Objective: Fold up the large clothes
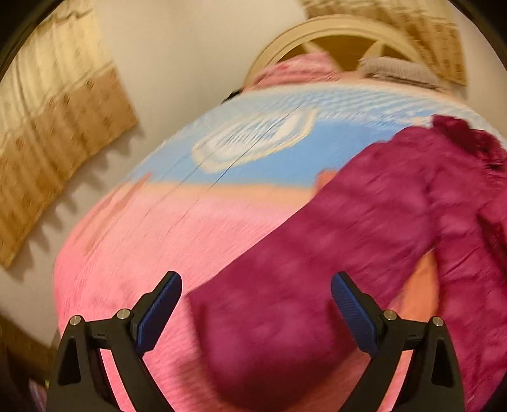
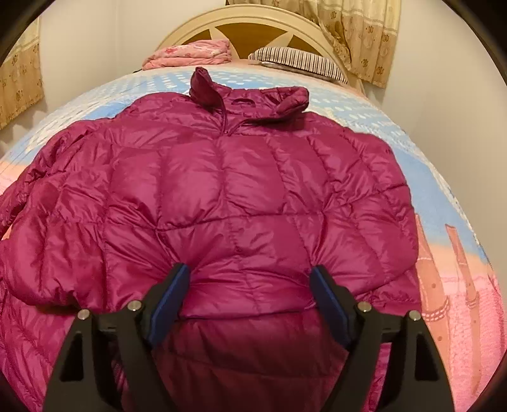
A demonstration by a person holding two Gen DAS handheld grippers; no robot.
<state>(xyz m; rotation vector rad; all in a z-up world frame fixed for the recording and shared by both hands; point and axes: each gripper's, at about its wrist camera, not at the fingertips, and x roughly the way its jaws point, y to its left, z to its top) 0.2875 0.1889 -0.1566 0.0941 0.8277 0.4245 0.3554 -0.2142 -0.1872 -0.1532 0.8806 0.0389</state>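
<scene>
A magenta quilted down jacket [image 2: 240,177] lies spread front-up on the bed, collar toward the headboard, and its lower part is folded up toward me. My right gripper [image 2: 250,269] stands wide open over that folded hem. A puffy bulge of the jacket fills the gap between the blue pads [image 2: 168,304]. In the blurred left wrist view, a sleeve of the jacket [image 1: 364,222] runs diagonally across the sheet. My left gripper [image 1: 256,279] hovers open above the sleeve's end and holds nothing.
The bed has a pink and blue patterned sheet [image 2: 380,126]. A folded pink blanket [image 2: 190,54] and a striped pillow [image 2: 301,60] lie at the cream headboard [image 2: 253,16]. Beige curtains [image 2: 358,31] hang behind, and another curtain [image 1: 54,142] covers the wall on the left.
</scene>
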